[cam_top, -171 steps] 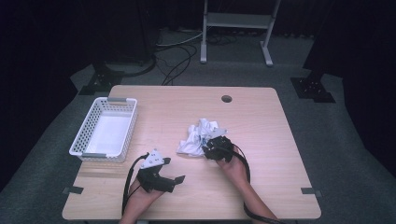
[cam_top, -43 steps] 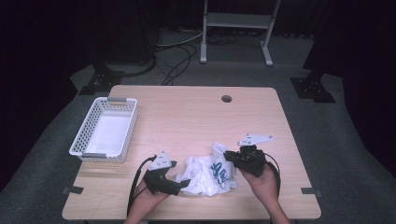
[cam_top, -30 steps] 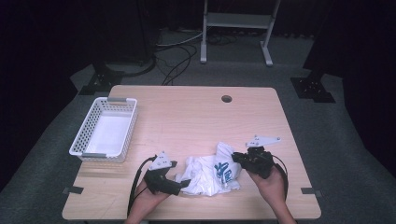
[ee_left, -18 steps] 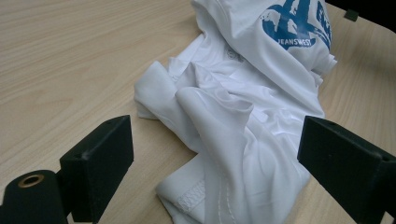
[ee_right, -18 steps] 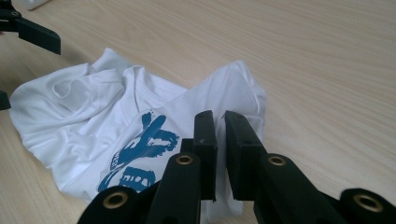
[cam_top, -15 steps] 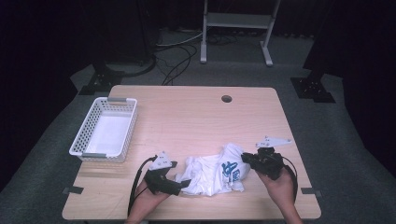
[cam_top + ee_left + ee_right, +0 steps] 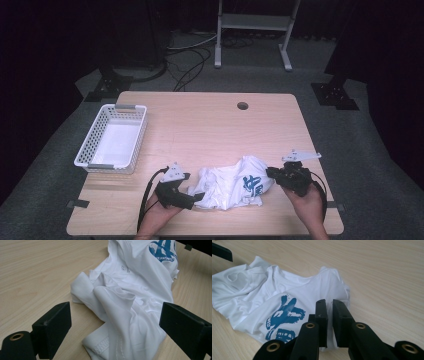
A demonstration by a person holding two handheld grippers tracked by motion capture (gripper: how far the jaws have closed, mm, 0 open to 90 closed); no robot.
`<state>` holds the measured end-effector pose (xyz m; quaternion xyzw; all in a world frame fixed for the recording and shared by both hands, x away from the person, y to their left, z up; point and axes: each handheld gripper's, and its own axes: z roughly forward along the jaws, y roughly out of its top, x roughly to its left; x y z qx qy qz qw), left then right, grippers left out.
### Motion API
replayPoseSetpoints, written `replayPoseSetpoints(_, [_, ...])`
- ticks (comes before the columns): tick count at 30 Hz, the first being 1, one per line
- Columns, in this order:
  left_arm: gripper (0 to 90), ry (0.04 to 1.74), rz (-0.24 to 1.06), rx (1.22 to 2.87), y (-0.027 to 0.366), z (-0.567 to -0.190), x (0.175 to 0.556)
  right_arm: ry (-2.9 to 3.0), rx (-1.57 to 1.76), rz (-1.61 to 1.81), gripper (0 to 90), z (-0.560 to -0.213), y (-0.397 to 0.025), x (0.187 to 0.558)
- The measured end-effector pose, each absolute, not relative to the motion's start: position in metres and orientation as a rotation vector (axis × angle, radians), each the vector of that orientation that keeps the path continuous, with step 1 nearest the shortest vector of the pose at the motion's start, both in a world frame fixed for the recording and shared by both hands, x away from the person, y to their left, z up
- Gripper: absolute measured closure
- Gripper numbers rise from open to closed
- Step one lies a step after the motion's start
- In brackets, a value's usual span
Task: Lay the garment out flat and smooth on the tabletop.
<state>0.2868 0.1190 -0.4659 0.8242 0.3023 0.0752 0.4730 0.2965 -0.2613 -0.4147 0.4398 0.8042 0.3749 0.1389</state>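
Near the front edge of the bench (image 7: 210, 120), a white T-shirt (image 7: 232, 187) with a blue print lies crumpled between two hand-held tools. On its right side, the right tool (image 7: 329, 315) has its jaws drawn narrow, pinching the shirt's edge just beside the print. Over at the left, the left tool (image 7: 115, 322) stands with jaws spread wide around the bunched hem, gripping nothing. Farther back on the left sits a white basket (image 7: 87, 157), well apart from the shirt.

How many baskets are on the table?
1: a white plastic mesh basket stands at the wooden table's far left, apart from the crumpled white T-shirt.
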Motion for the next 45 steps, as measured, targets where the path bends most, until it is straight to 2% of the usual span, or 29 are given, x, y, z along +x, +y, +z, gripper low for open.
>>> replayPoseSetpoints(21, [10.8,0.723,0.203,2.024,0.112,-0.463,0.285,2.356,1.382,1.033,83.2,-0.448,-0.279,0.286])
replayPoseSetpoints(25, [14.8,0.720,0.205,2.039,0.108,-0.464,0.285,2.362,1.386,1.037,84.0,-0.452,-0.280,0.285])
replayPoseSetpoints(31, [27.1,0.710,0.246,2.071,0.101,-0.463,0.286,2.363,1.394,1.051,84.0,-0.454,-0.283,0.283])
replayPoseSetpoints(39, [54.8,0.724,0.269,2.142,0.091,-0.465,0.292,2.367,1.388,1.074,84.0,-0.457,-0.284,0.281])
replayPoseSetpoints(45, [71.3,0.737,0.284,2.190,0.090,-0.471,0.296,2.381,1.371,1.078,83.9,-0.458,-0.282,0.280])
